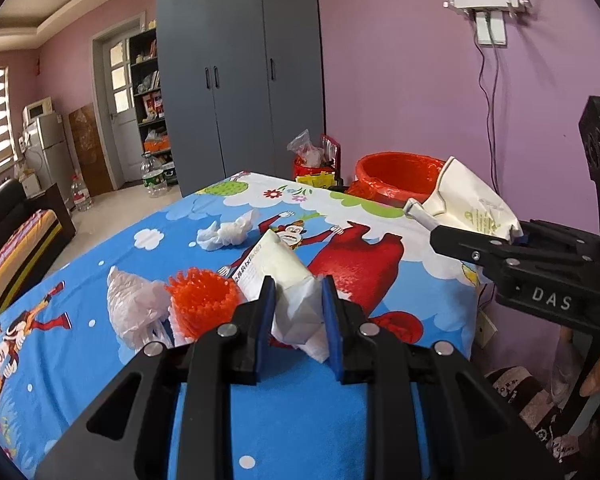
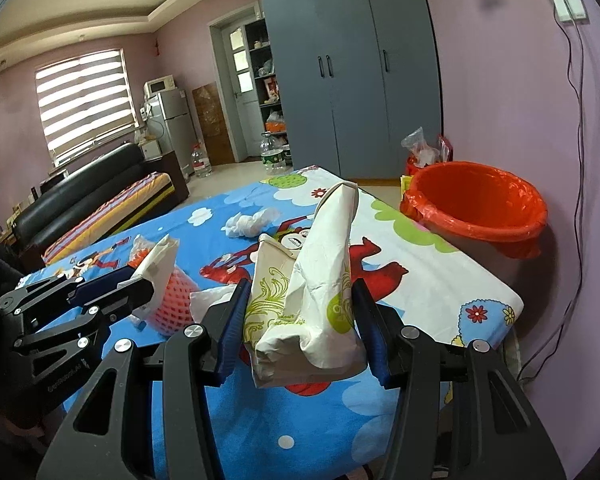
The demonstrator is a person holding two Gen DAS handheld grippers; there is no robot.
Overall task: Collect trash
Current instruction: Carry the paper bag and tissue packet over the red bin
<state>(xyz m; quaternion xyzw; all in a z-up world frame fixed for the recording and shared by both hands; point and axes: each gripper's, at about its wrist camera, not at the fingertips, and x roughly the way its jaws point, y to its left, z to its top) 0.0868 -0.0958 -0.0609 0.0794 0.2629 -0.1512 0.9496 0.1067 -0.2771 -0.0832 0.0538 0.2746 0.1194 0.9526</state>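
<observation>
Both grippers are loaded: our left gripper point(image 1: 298, 312) pinches a crumpled white wrapper point(image 1: 284, 276), and our right gripper point(image 2: 300, 320) clamps a creased paper bag point(image 2: 312, 280). We judge we are at the carry step, with both pieces lifted off the cartoon bedsheet point(image 2: 420, 280) and the red-lined bin point(image 2: 480, 208) ahead, past the sheet's far right corner. Next we need to bring each piece over the bin's rim before letting go. On the sheet short of the bin, well to its left, lie a tissue wad point(image 1: 228, 232), an orange foam net point(image 1: 202, 300) and a thin plastic bag point(image 1: 134, 308).
</observation>
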